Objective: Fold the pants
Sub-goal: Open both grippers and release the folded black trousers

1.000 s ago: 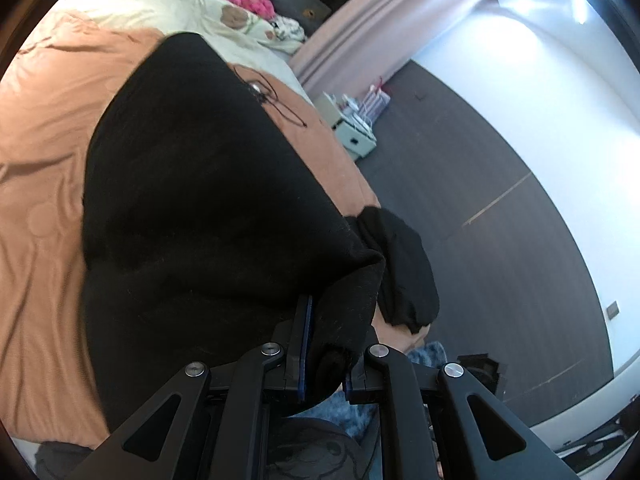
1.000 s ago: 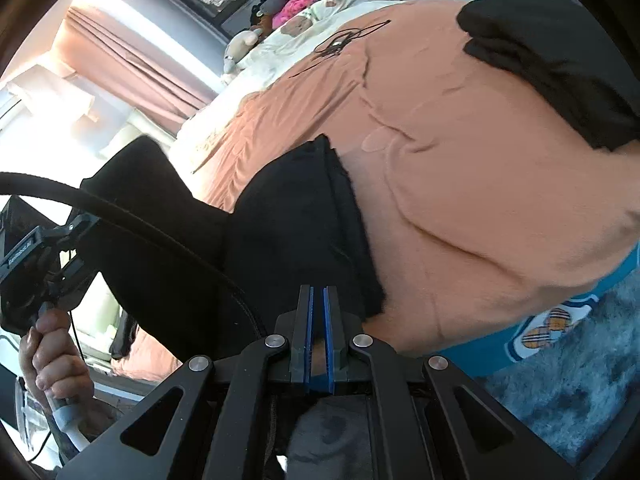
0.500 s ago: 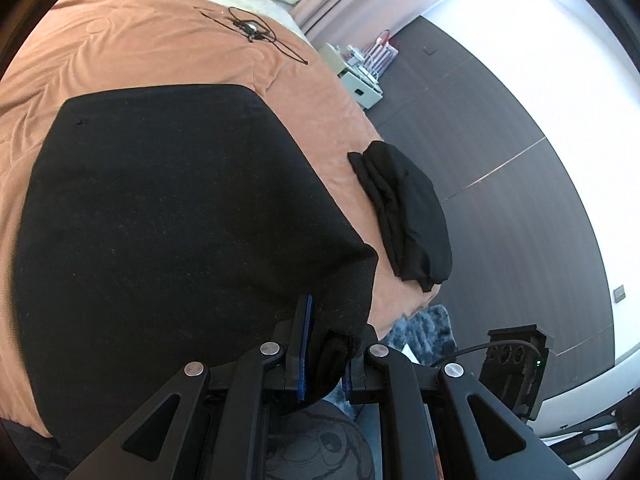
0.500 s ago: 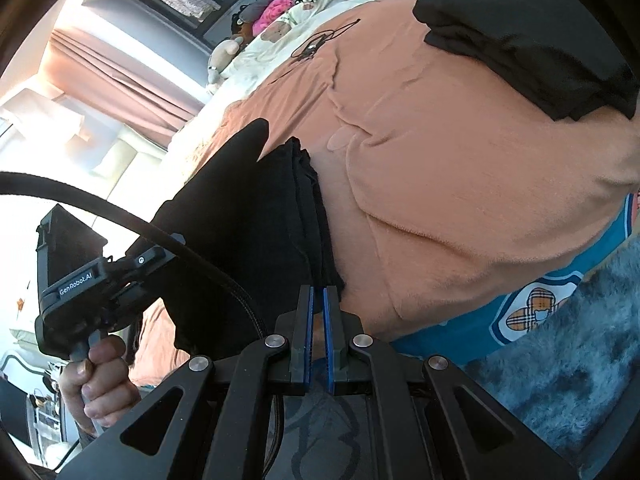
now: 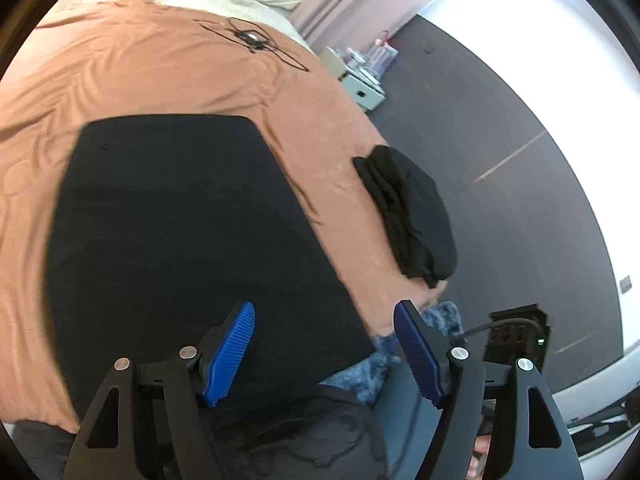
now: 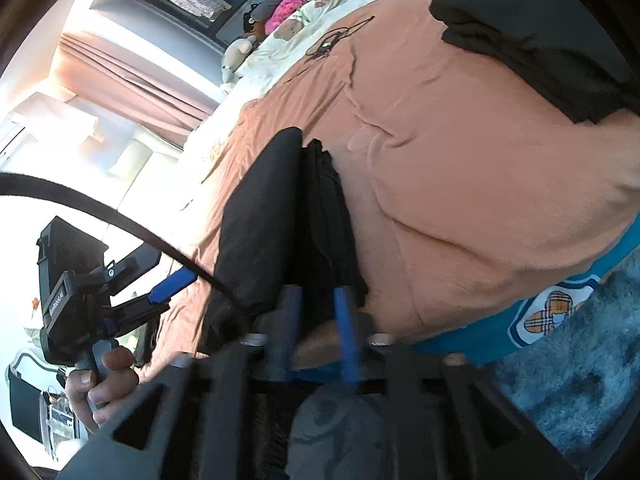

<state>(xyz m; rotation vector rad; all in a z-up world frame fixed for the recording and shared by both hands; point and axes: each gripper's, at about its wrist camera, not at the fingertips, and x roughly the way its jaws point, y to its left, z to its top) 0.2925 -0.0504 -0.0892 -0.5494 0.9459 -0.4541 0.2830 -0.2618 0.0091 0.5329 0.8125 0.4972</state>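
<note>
Left wrist view: two black garments, folded pants (image 5: 192, 248) and a pile (image 5: 412, 216); both grippers' jaws just parted, empty.

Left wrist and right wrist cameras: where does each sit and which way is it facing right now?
Left wrist: on the left gripper, looking down over the folded pants on the orange bedspread; its open blue-padded fingers show.
Right wrist: on the right gripper, looking along the pants' edge; its blurred, parted fingers, the left gripper and the hand holding it show.
Shared: pants, bedspread, second dark garment.
</note>
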